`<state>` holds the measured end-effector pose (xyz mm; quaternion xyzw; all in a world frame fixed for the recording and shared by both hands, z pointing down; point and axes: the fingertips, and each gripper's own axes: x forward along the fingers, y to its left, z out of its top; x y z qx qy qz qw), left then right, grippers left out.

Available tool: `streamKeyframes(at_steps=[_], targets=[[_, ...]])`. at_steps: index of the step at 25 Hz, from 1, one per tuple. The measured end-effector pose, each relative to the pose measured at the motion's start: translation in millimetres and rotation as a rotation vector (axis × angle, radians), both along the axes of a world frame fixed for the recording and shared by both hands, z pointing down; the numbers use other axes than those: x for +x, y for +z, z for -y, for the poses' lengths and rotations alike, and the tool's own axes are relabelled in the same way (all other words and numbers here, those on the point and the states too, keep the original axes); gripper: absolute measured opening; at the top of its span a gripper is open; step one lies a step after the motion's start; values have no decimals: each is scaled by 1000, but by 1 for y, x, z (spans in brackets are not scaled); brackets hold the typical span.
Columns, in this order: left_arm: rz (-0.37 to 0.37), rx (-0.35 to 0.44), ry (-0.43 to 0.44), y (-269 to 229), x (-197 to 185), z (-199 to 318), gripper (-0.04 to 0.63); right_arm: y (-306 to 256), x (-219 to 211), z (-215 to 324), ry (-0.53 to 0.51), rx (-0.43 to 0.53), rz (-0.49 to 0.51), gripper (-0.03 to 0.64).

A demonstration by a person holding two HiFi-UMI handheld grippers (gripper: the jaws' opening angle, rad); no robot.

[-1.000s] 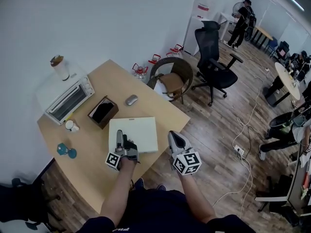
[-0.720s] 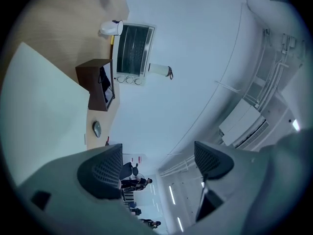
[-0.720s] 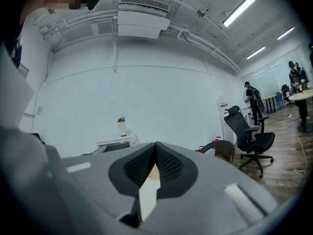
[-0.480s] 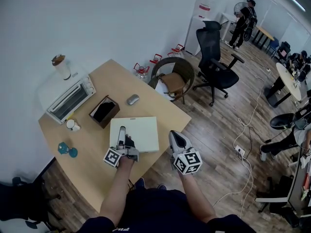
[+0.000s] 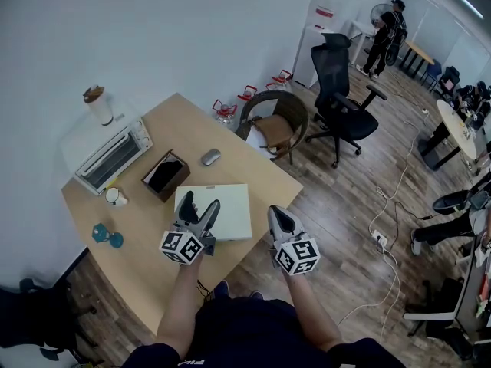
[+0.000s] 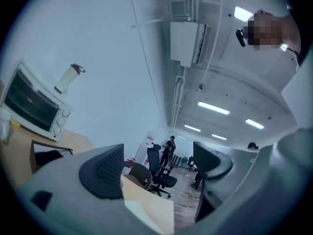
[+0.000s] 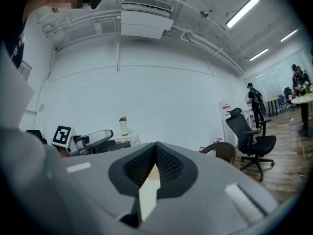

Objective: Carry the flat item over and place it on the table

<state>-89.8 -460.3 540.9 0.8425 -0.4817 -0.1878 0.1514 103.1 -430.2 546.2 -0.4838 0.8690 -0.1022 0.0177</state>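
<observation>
Right hand-held gripper (image 5: 276, 213), jaws pressed together on nothing, hangs just off the near right edge of the light wooden worktop (image 5: 142, 232). Left hand-held gripper (image 5: 201, 202), jaws wide apart and empty, hovers over the flat white rectangular slab (image 5: 230, 205), which lies flat beside that edge. Placement looks complete. Any withdrawal should go straight up with jaws spread, so nothing drags the slab toward the edge.

Flat item (image 5: 230, 205) on table (image 5: 178, 121), mouse (image 5: 210, 156) behind
</observation>
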Motion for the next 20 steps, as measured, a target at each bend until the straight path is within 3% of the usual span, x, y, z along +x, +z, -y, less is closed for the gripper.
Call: streamKeyframes(at_steps=[4, 7, 8, 9, 13, 20], targets=[[329, 2, 15, 5, 14, -6, 430, -1, 1, -1, -3, 5, -5, 12], [629, 59, 30, 2, 29, -13, 430, -1, 3, 0, 3, 9, -13, 12], [689, 85, 33, -2, 32, -18, 430, -1, 4, -1, 5, 12, -19, 12], [707, 104, 36, -8, 35, -22, 422, -1, 3, -1, 6, 16, -26, 12], [624, 98, 18, -13, 33, -29, 397, -2, 4, -1, 1, 24, -37, 12], [567, 123, -55, -25, 16, -32, 340, -3, -1, -2, -9, 26, -29, 12]])
